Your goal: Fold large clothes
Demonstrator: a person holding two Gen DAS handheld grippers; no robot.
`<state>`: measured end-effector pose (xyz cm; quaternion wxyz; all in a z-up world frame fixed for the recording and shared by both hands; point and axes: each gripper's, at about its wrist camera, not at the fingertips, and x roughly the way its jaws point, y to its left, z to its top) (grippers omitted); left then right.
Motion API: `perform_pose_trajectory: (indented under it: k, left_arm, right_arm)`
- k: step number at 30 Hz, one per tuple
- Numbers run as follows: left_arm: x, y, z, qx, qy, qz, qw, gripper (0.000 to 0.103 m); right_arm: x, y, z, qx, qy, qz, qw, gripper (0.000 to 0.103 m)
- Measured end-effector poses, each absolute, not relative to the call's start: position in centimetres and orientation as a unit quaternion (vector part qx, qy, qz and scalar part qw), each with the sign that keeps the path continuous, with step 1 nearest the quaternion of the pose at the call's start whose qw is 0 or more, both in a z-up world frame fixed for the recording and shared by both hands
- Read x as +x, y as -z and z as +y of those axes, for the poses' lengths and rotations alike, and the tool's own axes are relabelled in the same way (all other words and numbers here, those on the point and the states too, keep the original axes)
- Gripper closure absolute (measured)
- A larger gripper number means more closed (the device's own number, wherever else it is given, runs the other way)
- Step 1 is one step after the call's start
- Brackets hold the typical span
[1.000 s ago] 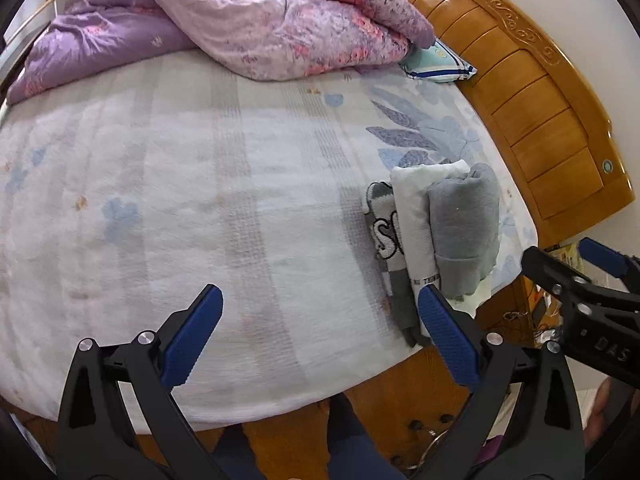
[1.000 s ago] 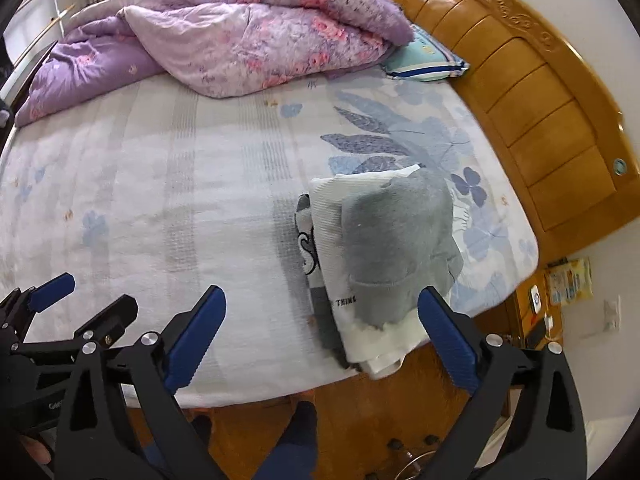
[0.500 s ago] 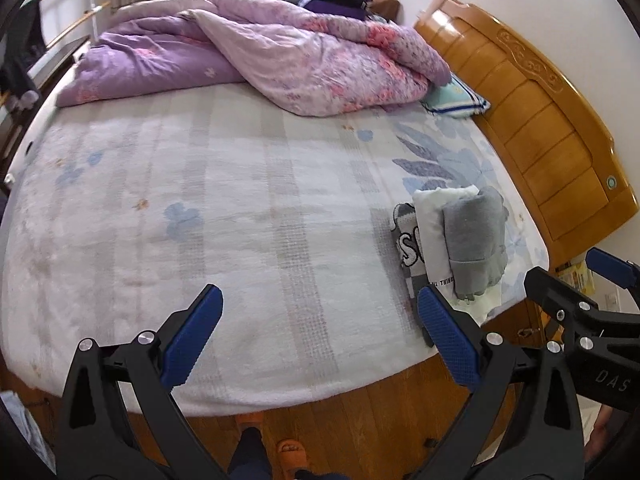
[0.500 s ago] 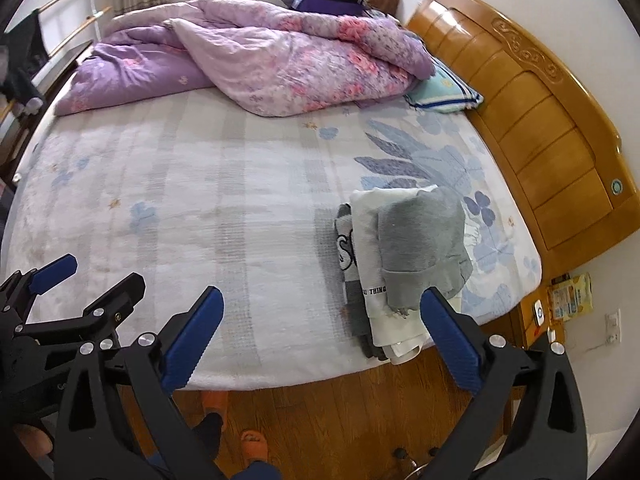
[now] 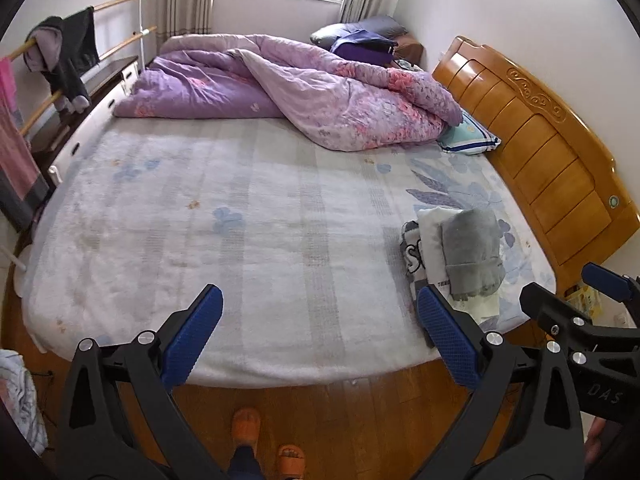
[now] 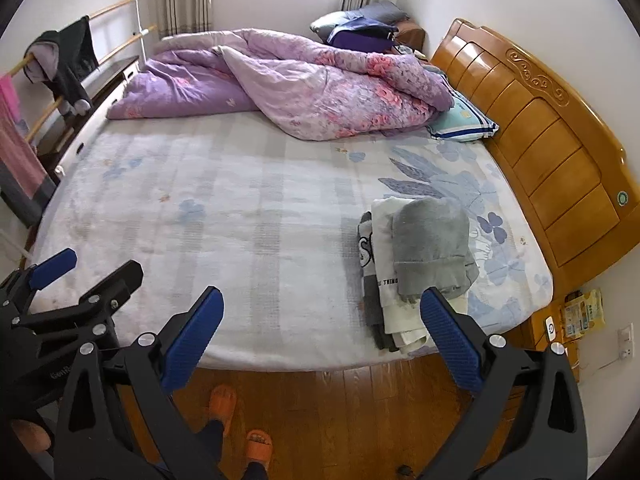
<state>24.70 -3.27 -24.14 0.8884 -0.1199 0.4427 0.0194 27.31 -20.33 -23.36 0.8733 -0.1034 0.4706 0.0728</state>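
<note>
Folded clothes (image 6: 420, 264) sit stacked at about three o'clock on the bed (image 6: 240, 240), grey piece topmost, near the headboard (image 6: 560, 168). Both tongs, left (image 5: 320, 340) and right (image 6: 322, 340), hang spread and empty. Soft, light, probably floppy: pinch the hems or corners.

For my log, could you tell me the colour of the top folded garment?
Plain grey; the top folded garment shows best in the right wrist view.

I am seeing the bed (image 6: 248, 232) carrying a stack of folded clothes (image 6: 420, 264), a purple quilt (image 6: 304, 88) and a pillow (image 6: 464, 120).
</note>
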Motion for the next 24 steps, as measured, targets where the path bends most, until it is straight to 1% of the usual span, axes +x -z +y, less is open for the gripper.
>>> perform_pose_trajectory:
  k: [10, 24]
  left_arm:
    - [17.7, 19.2, -0.8, -0.115, -0.033, 0.407, 0.906, 0.005]
    - [5.9, 10.7, 6.9, -0.056, -0.032, 0.339, 0.939, 0.005]
  right_arm:
    - [21.3, 18.8, -18.1, -0.088, -0.086, 0.430, 0.894, 0.008]
    - [10.1, 12.2, -11.5, -0.052, -0.074, 0.368, 0.926, 0.008]
